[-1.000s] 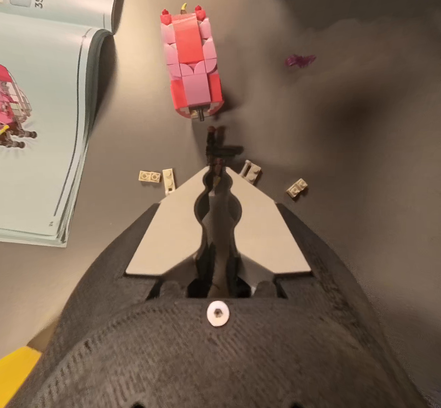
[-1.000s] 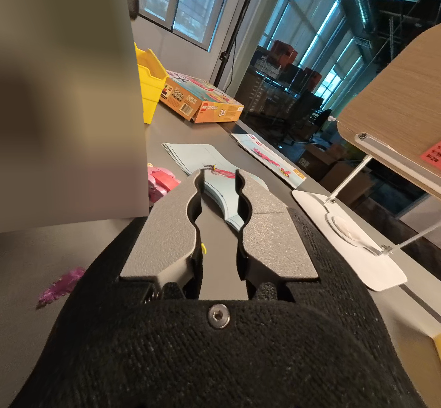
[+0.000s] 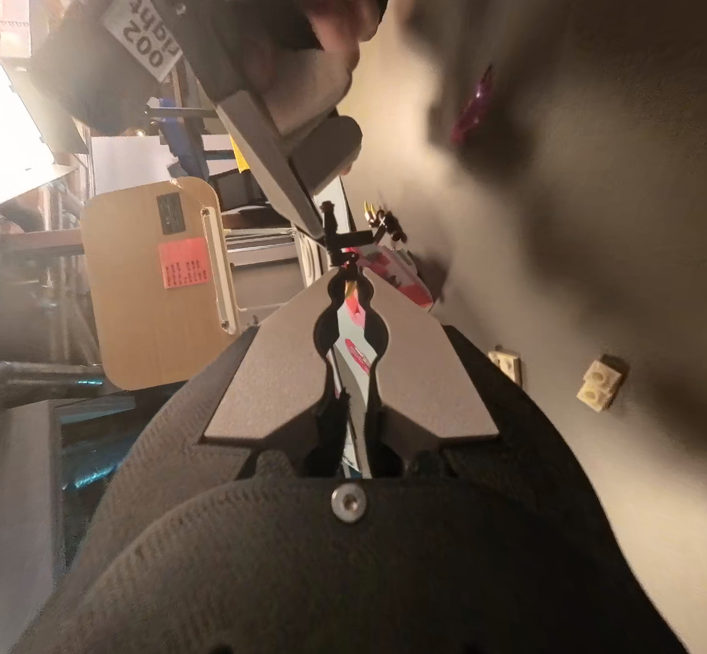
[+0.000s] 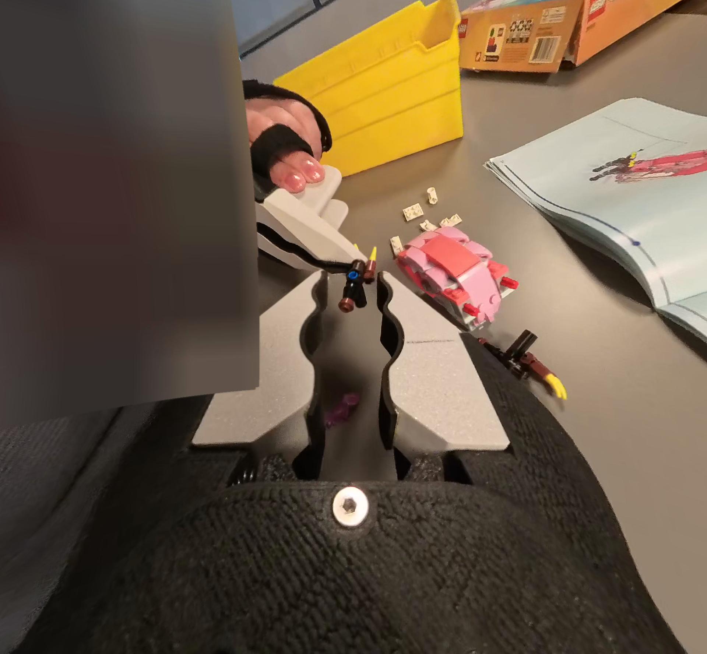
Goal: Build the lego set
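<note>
Yellow bin (image 4: 382, 92), orange box (image 4: 554, 23) and booklet (image 4: 631, 207) on table (image 4: 574, 329).

We note the tongs' fingers (image 4: 440, 387) as matt, grainy grey plastic on ribbed black cloth. Table (image 4: 574, 482): smooth, matt, dark. Bin (image 4: 382, 100): glossy yellow plastic. Booklet (image 4: 631, 195): paper. Box (image 4: 574, 23): card. Model (image 4: 455, 272): shiny pink plastic. Board (image 3: 153, 291): wood.

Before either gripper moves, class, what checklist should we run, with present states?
1. Left gripper shut on the dark leg piece: ok.
2. Right gripper open around that piece: ok.
3. Pink model lying on the table, touched by neither gripper: ok.
4. Second leg piece loose beside the right gripper: ok.
5. Piece seated straight in the left pads: cannot tell.
</note>
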`<move>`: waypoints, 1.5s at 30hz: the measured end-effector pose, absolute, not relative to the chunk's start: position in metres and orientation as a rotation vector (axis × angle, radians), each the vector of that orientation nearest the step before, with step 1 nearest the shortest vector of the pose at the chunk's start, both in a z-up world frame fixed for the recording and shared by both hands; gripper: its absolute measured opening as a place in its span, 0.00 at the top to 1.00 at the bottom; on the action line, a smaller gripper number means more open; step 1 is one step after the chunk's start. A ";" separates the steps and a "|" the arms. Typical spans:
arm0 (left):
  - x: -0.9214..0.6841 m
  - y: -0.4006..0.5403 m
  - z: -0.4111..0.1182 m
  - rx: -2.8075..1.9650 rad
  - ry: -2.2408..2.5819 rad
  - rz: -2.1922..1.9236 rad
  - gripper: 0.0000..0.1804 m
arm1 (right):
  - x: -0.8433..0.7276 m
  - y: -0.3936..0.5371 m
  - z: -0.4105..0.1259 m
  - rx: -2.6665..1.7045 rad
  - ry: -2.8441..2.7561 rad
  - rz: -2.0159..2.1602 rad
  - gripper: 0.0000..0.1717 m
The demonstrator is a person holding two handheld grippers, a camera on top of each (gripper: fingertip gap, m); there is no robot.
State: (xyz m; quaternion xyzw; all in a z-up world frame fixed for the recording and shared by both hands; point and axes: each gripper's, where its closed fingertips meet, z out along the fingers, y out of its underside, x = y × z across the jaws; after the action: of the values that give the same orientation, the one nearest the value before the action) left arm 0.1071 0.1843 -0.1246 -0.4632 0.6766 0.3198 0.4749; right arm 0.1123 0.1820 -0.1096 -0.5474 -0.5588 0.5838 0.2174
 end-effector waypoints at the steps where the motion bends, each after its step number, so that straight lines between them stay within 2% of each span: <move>1: 0.109 0.184 -0.124 -1.124 1.651 0.784 0.98 | 0.111 0.180 -0.112 -1.513 -1.566 1.599 0.87; 4: 0.110 0.185 -0.119 -1.130 1.587 0.755 0.97 | 0.108 0.181 -0.114 -1.467 -1.587 1.504 0.96; 7: 0.112 0.187 -0.107 -1.184 1.421 0.577 0.95 | 0.109 0.184 -0.105 -1.407 -1.551 1.499 0.97; 8: 0.111 0.188 -0.100 -1.209 1.344 0.501 0.93 | 0.109 0.186 -0.100 -1.390 -1.522 1.508 0.97; 11: 0.094 0.200 -0.079 -1.313 1.069 0.337 0.77 | 0.112 0.197 -0.086 -1.324 -1.411 1.527 0.97; 14: 0.075 0.211 -0.073 -1.409 0.843 0.170 0.69 | 0.119 0.211 -0.068 -1.231 -1.267 1.573 0.97; 19: 0.040 0.223 -0.071 -1.485 0.608 -0.035 0.69 | 0.135 0.254 -0.063 -1.184 -1.022 1.541 0.97; 25: 0.032 0.225 -0.066 -1.466 0.425 -0.297 0.69 | 0.156 0.298 -0.048 -1.171 -0.680 1.705 0.97; 35: 0.007 0.231 -0.066 -1.447 0.293 -0.356 0.69 | 0.170 0.347 -0.045 -1.188 -0.420 1.540 0.97; 45: 0.008 0.231 -0.068 -1.447 0.297 -0.371 0.70 | 0.178 0.358 -0.047 -1.157 -0.622 0.493 0.97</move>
State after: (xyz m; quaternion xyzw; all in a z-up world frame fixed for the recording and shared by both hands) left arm 0.0076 0.2314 -0.0684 -0.6554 0.1346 -0.1682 0.7239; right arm 0.1778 0.3576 -0.0473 -0.5323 -0.2862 0.2269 0.7637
